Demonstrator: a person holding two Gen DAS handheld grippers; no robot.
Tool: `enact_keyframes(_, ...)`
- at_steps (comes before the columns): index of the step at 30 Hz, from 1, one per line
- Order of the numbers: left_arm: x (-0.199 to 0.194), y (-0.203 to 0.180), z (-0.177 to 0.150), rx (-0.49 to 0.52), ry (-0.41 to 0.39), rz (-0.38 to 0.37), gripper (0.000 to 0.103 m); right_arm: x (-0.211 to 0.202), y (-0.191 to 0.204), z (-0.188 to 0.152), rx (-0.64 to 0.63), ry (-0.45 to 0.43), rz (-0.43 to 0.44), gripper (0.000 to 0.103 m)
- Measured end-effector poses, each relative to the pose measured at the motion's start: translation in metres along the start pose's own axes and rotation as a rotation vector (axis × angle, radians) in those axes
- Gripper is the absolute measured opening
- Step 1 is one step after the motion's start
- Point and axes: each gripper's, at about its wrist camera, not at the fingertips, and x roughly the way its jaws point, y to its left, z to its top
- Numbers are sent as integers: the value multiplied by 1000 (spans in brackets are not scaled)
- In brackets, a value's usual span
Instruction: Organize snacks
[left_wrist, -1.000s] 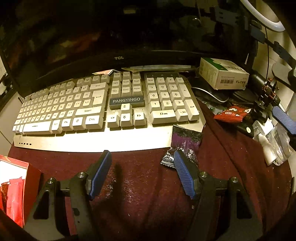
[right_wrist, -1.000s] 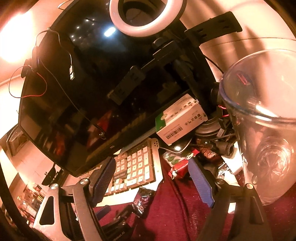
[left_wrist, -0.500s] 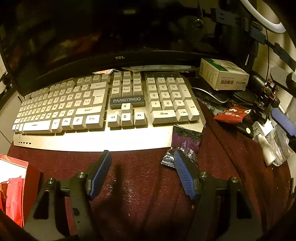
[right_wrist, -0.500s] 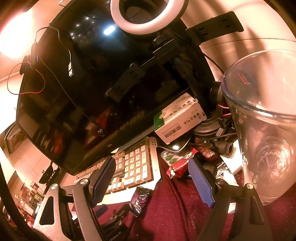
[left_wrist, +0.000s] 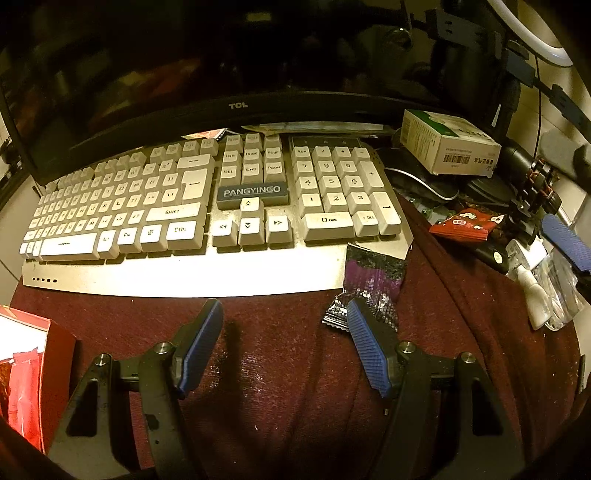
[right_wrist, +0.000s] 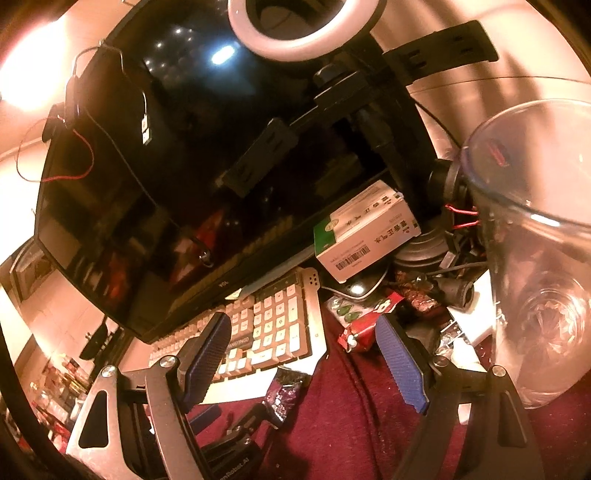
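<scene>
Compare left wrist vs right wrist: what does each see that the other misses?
Left wrist only: a red box holding red packets at the lower left, and a small white bottle at the right edge.

Right wrist only: a clear glass tumbler, the whole ring light, and a red wire on the monitor's corner.

Both: the PANGYINGO keyboard, the purple snack packet, the red snack packet, the green-and-white carton, and the maroon cloth.
</scene>
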Motion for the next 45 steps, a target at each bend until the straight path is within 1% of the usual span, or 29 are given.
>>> enact_keyframes(4,3,1,1,-12,10,-7,69,11,4,-1,-26,38,-57,82)
enact_keyframes(6,3,2,1,-16,10,-13,69,19,5,-2,-47,60,-113,81)
enact_keyframes(7,3,2,1,-16,10,-12,69,24,6,-2,-57,77,-141,80)
enact_keyframes(11,2,2,1,-17,8,-17,69,45,6,-3,-52,161,-223,71)
enact_keyframes(15,4,4,1,-33,9,-20,69,59,7,4,-51,205,-308,69)
enact_keyframes(17,5,6,2,-43,13,-24,69,69,5,5,-44,230,-347,61)
enact_keyframes(18,7,7,2,-48,16,-28,69,75,5,6,-52,244,-376,59)
enact_keyframes(20,10,8,3,-55,27,-35,69,83,4,4,-56,257,-402,51)
enact_keyframes(22,14,9,4,-63,42,-42,69,84,4,2,-73,226,-427,48)
enact_keyframes(24,15,10,4,-70,47,-46,71,82,0,1,-60,202,-416,45)
enact_keyframes(25,15,10,3,-71,45,-47,71,81,-2,1,-57,194,-413,42)
enact_keyframes(28,13,8,3,-58,39,-49,71,78,-7,1,-75,185,-421,22)
enact_keyframes(29,12,7,3,-49,34,-44,71,77,-9,1,-81,179,-418,20)
enact_keyframes(32,11,4,3,-30,28,-32,71,74,-13,0,-100,177,-409,17)
enact_keyframes(35,13,4,3,-36,41,-38,71,67,-20,-1,-73,194,-358,13)
enact_keyframes(38,17,1,4,-23,56,-26,74,59,-19,1,-67,222,-280,8)
enact_keyframes(39,17,0,4,-16,57,-20,74,55,-18,1,-66,228,-257,8)
enact_keyframes(43,20,2,5,-27,57,-35,75,52,-4,-2,-130,256,-241,8)
enact_keyframes(45,20,4,6,-25,57,-35,75,53,0,-5,-143,276,-220,8)
